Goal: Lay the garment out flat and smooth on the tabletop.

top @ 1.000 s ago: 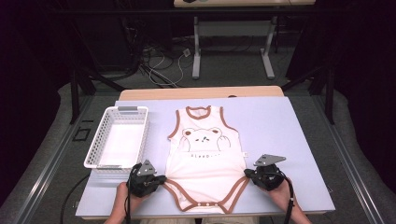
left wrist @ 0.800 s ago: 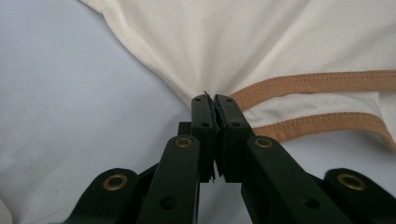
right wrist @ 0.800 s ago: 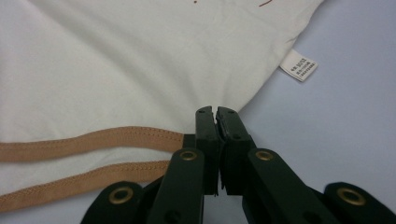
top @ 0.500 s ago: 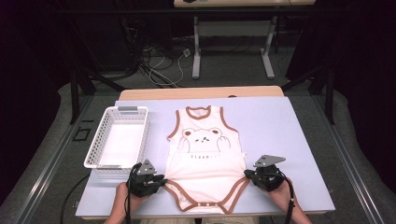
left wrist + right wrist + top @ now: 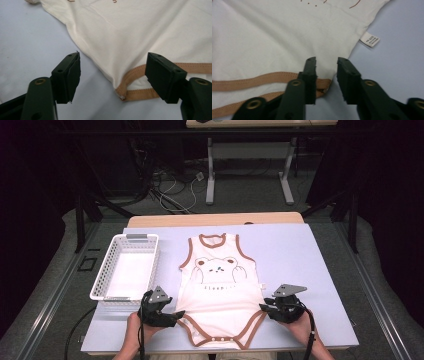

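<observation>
A cream baby bodysuit (image 5: 220, 295) with brown trim is laid flat, face up, on the pale blue table (image 5: 320, 270), beside a white mesh basket (image 5: 127, 270). The jaws of the left gripper (image 5: 113, 75) and right gripper (image 5: 326, 75) have just been opening and now stand apart, each at a lower hip corner, with nothing pressed between the pads. A wrinkle could be dragged into the cloth if a jaw caught the trim; beyond the table, a dark room with cables and desk legs is seen.

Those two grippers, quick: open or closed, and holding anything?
Left gripper: open, jaws just opening, the bodysuit corner lies loose between them.
Right gripper: open, jaws just opening, bodysuit corner at its tips, not pinched.
</observation>
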Available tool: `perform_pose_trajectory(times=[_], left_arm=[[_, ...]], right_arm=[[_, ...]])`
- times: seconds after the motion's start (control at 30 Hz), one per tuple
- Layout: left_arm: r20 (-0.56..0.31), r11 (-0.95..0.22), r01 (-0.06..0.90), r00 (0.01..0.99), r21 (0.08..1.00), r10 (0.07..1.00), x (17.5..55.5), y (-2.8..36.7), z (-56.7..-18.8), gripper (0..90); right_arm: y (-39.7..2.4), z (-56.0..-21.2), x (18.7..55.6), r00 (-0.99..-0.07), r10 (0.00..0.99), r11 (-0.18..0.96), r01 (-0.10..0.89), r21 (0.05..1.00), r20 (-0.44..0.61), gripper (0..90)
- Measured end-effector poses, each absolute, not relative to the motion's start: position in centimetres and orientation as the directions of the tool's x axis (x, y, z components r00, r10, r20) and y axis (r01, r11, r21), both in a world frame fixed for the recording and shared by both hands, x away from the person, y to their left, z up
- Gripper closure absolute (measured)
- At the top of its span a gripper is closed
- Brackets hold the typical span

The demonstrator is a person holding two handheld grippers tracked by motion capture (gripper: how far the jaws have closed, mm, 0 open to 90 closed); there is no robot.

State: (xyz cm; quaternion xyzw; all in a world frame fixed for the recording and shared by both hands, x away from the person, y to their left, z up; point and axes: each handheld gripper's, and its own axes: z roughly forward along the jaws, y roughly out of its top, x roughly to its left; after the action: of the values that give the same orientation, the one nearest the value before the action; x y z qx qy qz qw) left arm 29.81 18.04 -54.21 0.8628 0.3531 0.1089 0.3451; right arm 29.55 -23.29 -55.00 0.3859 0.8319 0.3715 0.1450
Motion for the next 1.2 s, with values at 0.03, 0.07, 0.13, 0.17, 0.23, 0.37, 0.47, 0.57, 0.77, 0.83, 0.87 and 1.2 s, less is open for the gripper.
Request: perform_pose_trajectory(times=[0.03,0.07,0.13,0.17,0.23,0.37,0.47,0.57,0.77,0.83,0.87,1.2], left_arm=[[-0.049,-0.51,0.531,0.724,0.677,0.688,29.9,18.1,-54.1,24.3],[-0.053,-0.501,0.534,0.719,0.681,0.693,30.0,18.1,-54.0,23.1],[-0.051,-0.494,0.53,0.715,0.689,0.697,30.2,18.0,-53.9,19.7],[-0.048,-0.494,0.527,0.716,0.692,0.697,30.3,18.0,-53.8,18.5],[-0.045,-0.49,0.524,0.714,0.696,0.699,30.5,17.9,-53.7,16.5],[-0.035,-0.483,0.518,0.707,0.706,0.706,31.0,17.6,-53.5,13.7],[-0.037,-0.474,0.521,0.699,0.71,0.714,31.4,17.4,-53.5,10.6],[-0.033,-0.472,0.523,0.694,0.71,0.719,31.7,17.2,-53.5,8.0],[-0.031,-0.472,0.524,0.692,0.709,0.722,32.3,17.1,-53.6,4.1],[-0.033,-0.473,0.52,0.696,0.711,0.717,32.4,16.9,-53.6,3.9],[-0.032,-0.483,0.52,0.703,0.704,0.71,32.5,16.9,-53.5,3.9],[-0.032,-0.488,0.518,0.708,0.703,0.706,33.6,16.4,-53.5,0.3]], right_arm=[[-23.3,-54.9,29.7,-0.655,0.754,0.426,0.539,0.727,0.043,49.4],[-23.3,-54.9,29.8,-0.651,0.758,0.419,0.539,0.731,0.045,42.1],[-23.2,-54.7,30.1,-0.644,0.762,0.4,0.541,0.74,0.059,33.8],[-23.3,-54.6,30.2,-0.653,0.755,0.402,0.538,0.741,0.065,28.8],[-23.1,-54.4,30.3,-0.655,0.753,0.395,0.528,0.752,0.065,18.1],[-22.9,-54.0,30.7,-0.663,0.746,0.385,0.511,0.769,0.066,14.3],[-22.7,-53.8,31.1,-0.661,0.747,0.378,0.502,0.778,0.064,11.0],[-22.7,-53.8,31.5,-0.661,0.747,0.373,0.495,0.784,0.062,9.7],[-22.5,-53.6,32.3,-0.67,0.739,0.362,0.476,0.801,0.064,5.7],[-22.4,-53.5,32.6,-0.668,0.741,0.358,0.477,0.803,0.067,2.6],[-22.3,-53.5,32.9,-0.667,0.742,0.353,0.473,0.807,0.067,1.8],[-21.7,-53.3,34.9,-0.674,0.736,0.364,0.47,0.804,0.06,0.0]])
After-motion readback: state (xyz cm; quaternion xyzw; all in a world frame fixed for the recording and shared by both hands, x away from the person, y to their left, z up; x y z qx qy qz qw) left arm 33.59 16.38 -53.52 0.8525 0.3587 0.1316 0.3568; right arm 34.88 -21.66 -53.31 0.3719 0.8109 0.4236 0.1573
